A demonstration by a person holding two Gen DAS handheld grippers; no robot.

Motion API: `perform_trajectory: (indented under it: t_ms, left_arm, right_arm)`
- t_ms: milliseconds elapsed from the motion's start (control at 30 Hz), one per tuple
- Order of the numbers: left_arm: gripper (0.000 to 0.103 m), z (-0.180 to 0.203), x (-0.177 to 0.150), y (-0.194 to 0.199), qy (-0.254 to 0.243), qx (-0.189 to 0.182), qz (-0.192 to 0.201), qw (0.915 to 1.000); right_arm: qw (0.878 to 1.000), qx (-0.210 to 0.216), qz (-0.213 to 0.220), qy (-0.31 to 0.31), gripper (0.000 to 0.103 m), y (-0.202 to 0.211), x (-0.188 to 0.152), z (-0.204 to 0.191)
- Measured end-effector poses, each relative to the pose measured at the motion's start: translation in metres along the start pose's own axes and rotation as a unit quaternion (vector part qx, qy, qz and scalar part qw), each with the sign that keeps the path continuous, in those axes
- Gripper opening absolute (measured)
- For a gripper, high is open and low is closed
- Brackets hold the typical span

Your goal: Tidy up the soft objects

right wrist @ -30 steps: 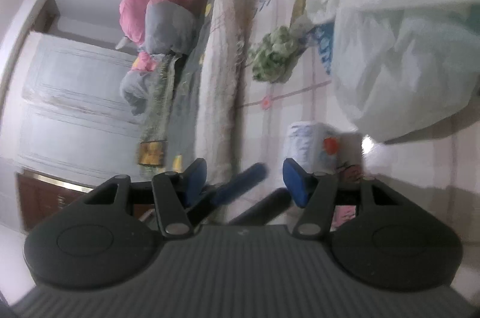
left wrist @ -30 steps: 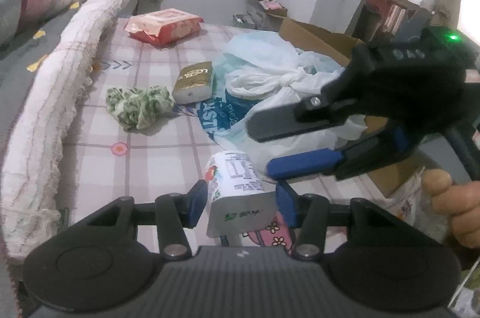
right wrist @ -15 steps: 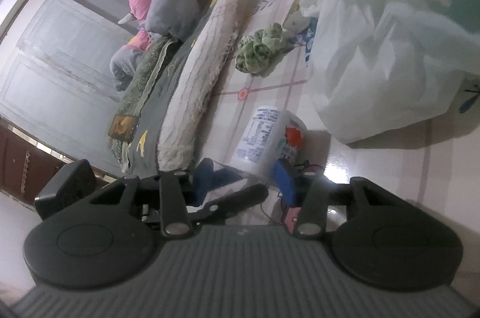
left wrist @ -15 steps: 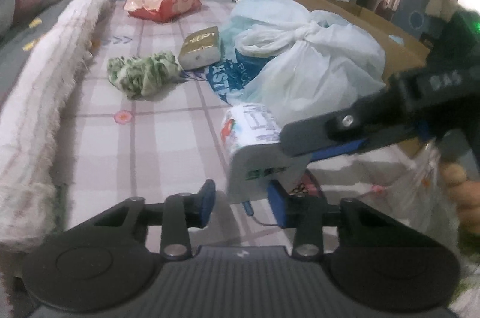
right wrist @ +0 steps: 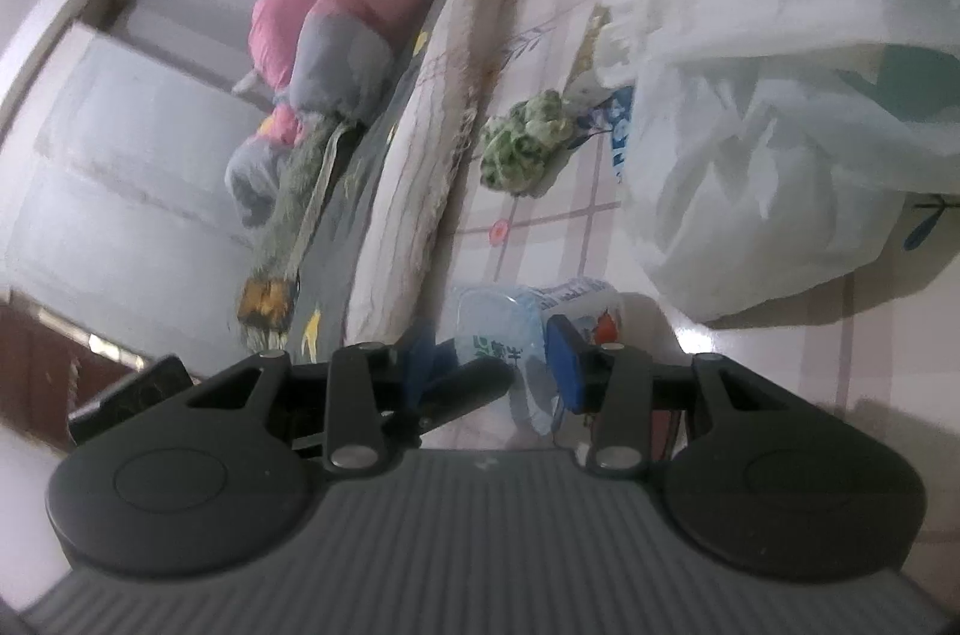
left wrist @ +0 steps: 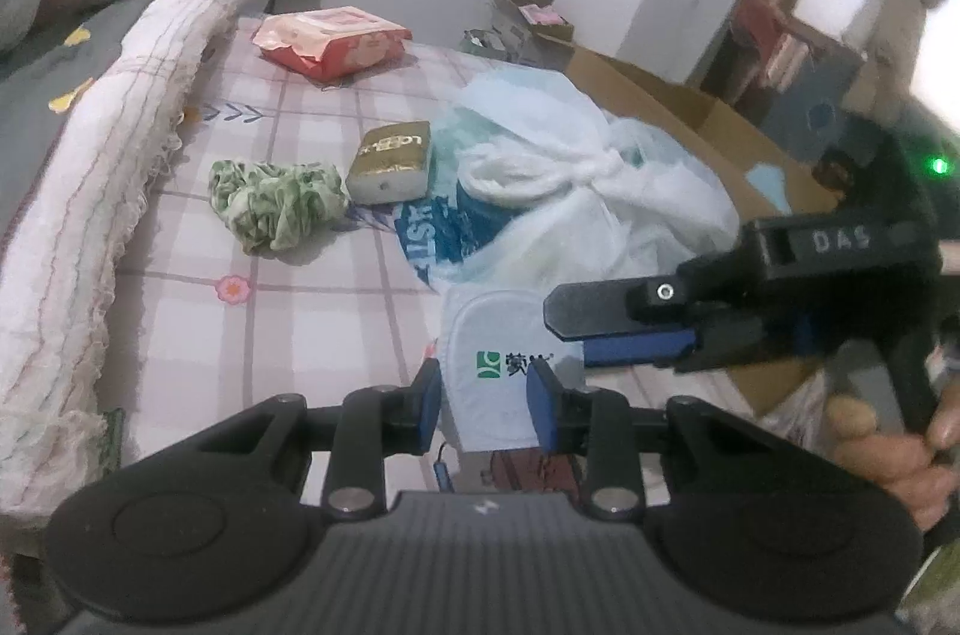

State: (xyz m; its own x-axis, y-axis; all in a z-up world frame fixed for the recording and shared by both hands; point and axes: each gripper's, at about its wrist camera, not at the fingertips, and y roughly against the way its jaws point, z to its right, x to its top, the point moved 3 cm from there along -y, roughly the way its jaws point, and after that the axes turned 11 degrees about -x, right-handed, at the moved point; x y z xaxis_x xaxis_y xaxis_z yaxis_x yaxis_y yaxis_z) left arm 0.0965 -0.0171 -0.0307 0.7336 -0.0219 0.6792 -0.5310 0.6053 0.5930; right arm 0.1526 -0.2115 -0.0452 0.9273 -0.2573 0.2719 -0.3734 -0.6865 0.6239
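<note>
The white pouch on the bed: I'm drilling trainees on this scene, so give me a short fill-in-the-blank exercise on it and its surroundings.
1. The white pouch sits between the blue pads of the left ____.
2. The crumpled green cloth lies beside a ____-coloured tissue pack.
3. The red wipes pack lies on the ____ bedsheet.
4. Behind the pouch sits a knotted white plastic ____.

Missing words: tool; gold; checked; bag
</note>
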Motion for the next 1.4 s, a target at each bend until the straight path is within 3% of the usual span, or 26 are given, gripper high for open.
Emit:
perform_trajectory:
  t_ms: [267,700,900,1067,1267,1400]
  left_arm:
    - [0.037,-0.012,0.012,-0.01,0.043,-0.001,0.001,0.9991]
    - [0.036,0.003,0.021,0.001,0.048,0.02,-0.001,0.9986]
    - [0.036,0.047,0.052,0.015,0.005,0.022,0.027,0.9994]
    - [0.041,0.104,0.089,0.004,-0.052,-0.01,0.047,0.9975]
    - [0.042,0.181,0.12,-0.046,-0.111,-0.064,0.038,0.991]
    - [0.042,0.216,0.124,-0.098,-0.117,-0.101,-0.009,0.9879]
  right_arm:
    - [1.0,-0.01,0.005,-0.026,0.032,-0.011,0.005,0.006]
    - [0.999,0.001,-0.001,-0.044,0.03,-0.002,0.009,-0.003]
    - [0.998,0.025,0.046,-0.026,0.03,0.049,0.028,-0.017]
    - [0.993,0.021,0.113,-0.017,0.03,0.124,0.053,-0.011]
    - [0.985,-0.025,0.168,-0.036,0.03,0.21,0.076,0.032]
    - [0.981,-0.065,0.165,-0.083,0.03,0.24,0.084,0.082]
